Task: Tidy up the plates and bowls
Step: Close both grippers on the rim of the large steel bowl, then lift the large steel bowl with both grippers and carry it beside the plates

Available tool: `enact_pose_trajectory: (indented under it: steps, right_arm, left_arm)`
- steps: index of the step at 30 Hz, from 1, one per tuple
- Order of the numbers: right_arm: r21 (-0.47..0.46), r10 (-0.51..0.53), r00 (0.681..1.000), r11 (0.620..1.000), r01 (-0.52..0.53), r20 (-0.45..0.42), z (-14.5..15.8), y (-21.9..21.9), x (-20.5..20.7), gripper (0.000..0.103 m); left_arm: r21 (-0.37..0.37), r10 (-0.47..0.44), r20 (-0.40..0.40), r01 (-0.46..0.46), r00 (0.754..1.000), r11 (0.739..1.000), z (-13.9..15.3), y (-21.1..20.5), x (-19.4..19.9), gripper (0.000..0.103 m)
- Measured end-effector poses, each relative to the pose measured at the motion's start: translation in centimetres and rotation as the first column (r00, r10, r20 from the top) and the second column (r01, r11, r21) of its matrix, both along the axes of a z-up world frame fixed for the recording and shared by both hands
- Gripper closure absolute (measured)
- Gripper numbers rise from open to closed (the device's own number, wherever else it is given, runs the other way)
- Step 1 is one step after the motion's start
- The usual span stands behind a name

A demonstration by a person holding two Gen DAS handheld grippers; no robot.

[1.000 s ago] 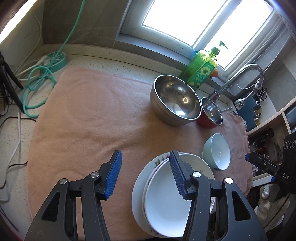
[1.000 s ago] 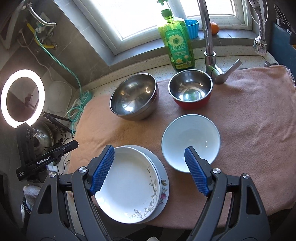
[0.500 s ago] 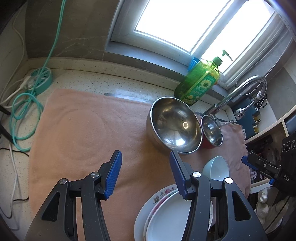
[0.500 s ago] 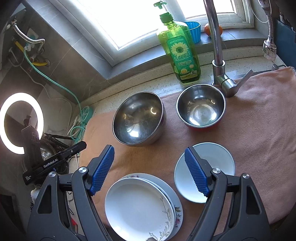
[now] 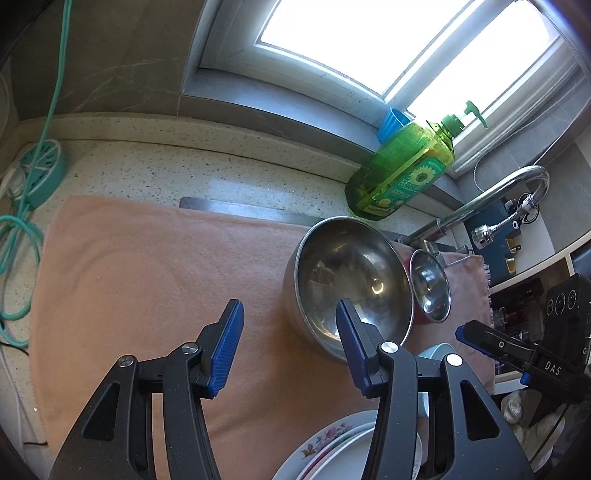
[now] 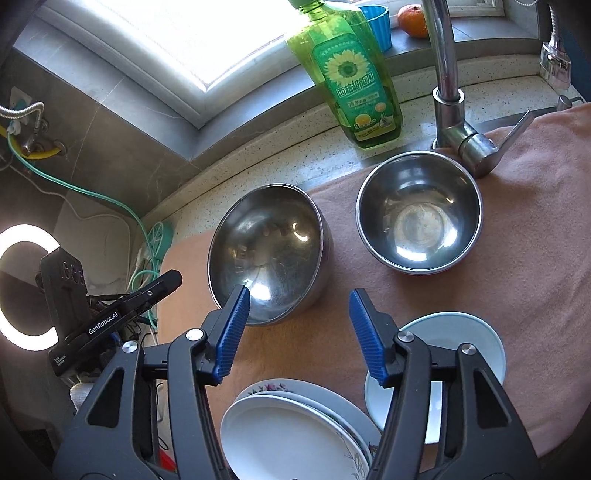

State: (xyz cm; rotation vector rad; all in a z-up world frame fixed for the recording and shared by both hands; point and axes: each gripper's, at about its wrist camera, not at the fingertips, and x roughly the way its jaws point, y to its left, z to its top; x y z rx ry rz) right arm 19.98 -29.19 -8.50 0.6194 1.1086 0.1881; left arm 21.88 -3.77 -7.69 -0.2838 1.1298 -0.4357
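Note:
A large steel bowl [image 5: 351,280] [image 6: 266,251] sits tilted on the pink towel [image 5: 147,280]. A smaller steel bowl [image 5: 430,291] [image 6: 419,214] stands to its right. A pale bowl [image 6: 461,339] [image 5: 439,350] and a stack of white floral plates [image 6: 288,428] [image 5: 332,450] lie nearer. My left gripper [image 5: 290,347] hovers at the big bowl's near left side, jaws closing, with no pad pressing on anything. My right gripper [image 6: 301,332] hangs over the towel at the big bowl's near right edge, jaws closing, holding nothing.
A green soap bottle [image 6: 351,81], a chrome tap [image 6: 450,103], a blue cup [image 6: 376,26] and an orange [image 6: 413,20] line the back by the window. Teal cables [image 5: 22,221] lie left of the towel. A ring light [image 6: 26,284] stands far left.
Both grippers have moved forward from over the plates and the pale bowl toward the big steel bowl. The right jaws have narrowed a good deal, the left slightly.

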Motion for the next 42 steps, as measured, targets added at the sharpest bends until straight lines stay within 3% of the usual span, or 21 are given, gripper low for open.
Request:
enact_pose_trajectory:
  steps: [9, 16, 30, 42]
  right_arm:
    - [-0.008, -0.007, 0.999, 1.0, 0.006, -0.041, -1.6, 0.6, 1.9, 0.064]
    - [-0.032, 0.001, 0.998, 0.999, -0.003, -0.066, -2.6, 1.0, 2.7, 0.071]
    - [-0.035, 0.019, 0.995, 0.999, -0.022, -0.103, -4.1, 1.5, 3.3, 0.086]
    - [-0.062, 0.022, 0.995, 0.998, -0.028, -0.097, -4.4, 1.8, 3.4, 0.088]
  left_arm:
    - [-0.029, -0.018, -0.044, 0.016, 0.999, 0.999, -1.5, -0.3, 2.2, 0.069]
    - [-0.017, -0.044, -0.047, 0.044, 0.998, 0.999, -1.7, -1.3, 3.1, 0.07]
    - [0.002, -0.052, -0.077, 0.052, 0.996, 0.999, -3.2, -2.2, 4.2, 0.089]
    - [0.004, -0.057, -0.076, 0.058, 0.995, 0.998, -3.6, -2.6, 4.1, 0.095]
